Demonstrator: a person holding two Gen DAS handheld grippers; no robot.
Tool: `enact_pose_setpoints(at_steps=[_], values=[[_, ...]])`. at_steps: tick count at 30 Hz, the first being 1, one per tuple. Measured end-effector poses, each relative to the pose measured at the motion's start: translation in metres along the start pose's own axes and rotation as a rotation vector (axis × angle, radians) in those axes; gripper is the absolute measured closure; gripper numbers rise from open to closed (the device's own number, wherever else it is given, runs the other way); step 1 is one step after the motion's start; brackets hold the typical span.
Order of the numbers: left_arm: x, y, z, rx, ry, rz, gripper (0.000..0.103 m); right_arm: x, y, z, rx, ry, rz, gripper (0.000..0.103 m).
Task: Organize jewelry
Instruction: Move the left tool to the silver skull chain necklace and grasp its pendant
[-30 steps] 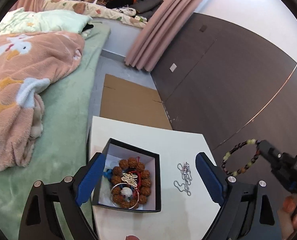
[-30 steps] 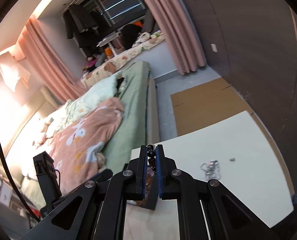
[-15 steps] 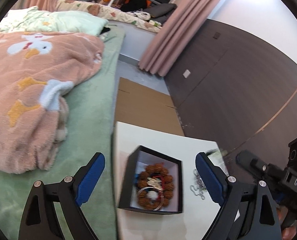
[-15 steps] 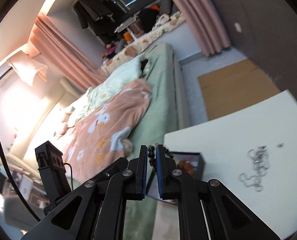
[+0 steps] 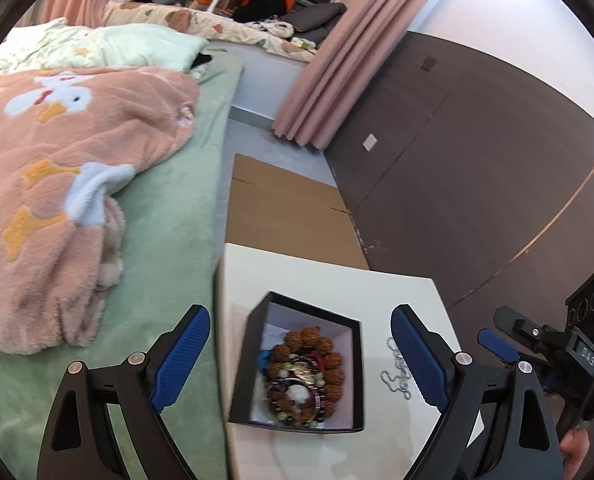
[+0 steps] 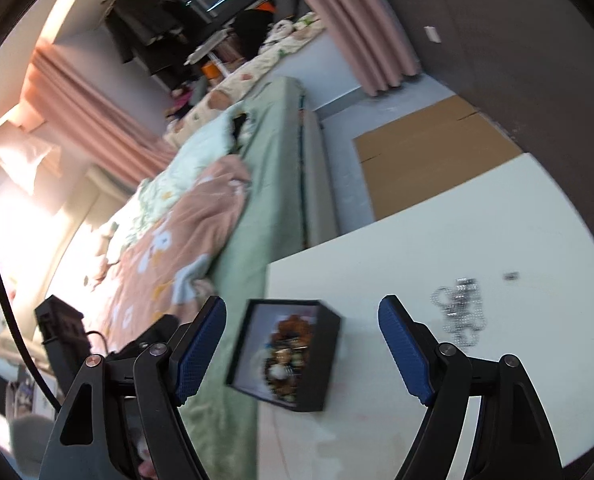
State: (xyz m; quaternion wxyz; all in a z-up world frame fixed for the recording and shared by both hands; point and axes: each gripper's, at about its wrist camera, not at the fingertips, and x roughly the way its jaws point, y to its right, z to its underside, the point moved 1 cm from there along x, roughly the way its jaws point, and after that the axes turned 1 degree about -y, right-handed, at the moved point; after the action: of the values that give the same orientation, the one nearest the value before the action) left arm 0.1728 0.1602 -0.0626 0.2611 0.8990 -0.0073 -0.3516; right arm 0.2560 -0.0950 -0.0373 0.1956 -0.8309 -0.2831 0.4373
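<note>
The right hand-held gripper (image 6: 301, 346), whose jaws have just been opening, stands spread and empty with the black box (image 6: 317, 364) of bead bracelets (image 6: 285, 354) between its fingers. The left hand-held gripper (image 5: 297, 356) is spread around the same box on the white bench (image 6: 437, 240). A silver chain (image 6: 461, 314) lies beyond, right of the box.

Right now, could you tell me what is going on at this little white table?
A person with two handheld grippers is sorting jewelry into the black box. The right gripper has just opened, jaws empty, above the box, where beaded bracelets lie. The left gripper is open too. A silver chain is on the table.
</note>
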Motion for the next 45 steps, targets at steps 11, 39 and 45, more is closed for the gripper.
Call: enact_pose_setpoints(at_steps=[11, 39, 45], values=[[0.023, 0.053, 0.012, 0.094, -0.027, 0.034, 0.011, -0.024, 0.055, -0.009, 0.063, 0.015, 0.11, 0.024], [0.162, 0.176, 0.062, 0.411, -0.297, 0.021, 0.033, -0.023, 0.186, -0.008, 0.341, -0.108, 0.213, 0.025], [0.19, 0.171, 0.078, 0.429, -0.326, -0.004, 0.035, -0.024, 0.2, -0.009, 0.366, -0.106, 0.233, 0.025]])
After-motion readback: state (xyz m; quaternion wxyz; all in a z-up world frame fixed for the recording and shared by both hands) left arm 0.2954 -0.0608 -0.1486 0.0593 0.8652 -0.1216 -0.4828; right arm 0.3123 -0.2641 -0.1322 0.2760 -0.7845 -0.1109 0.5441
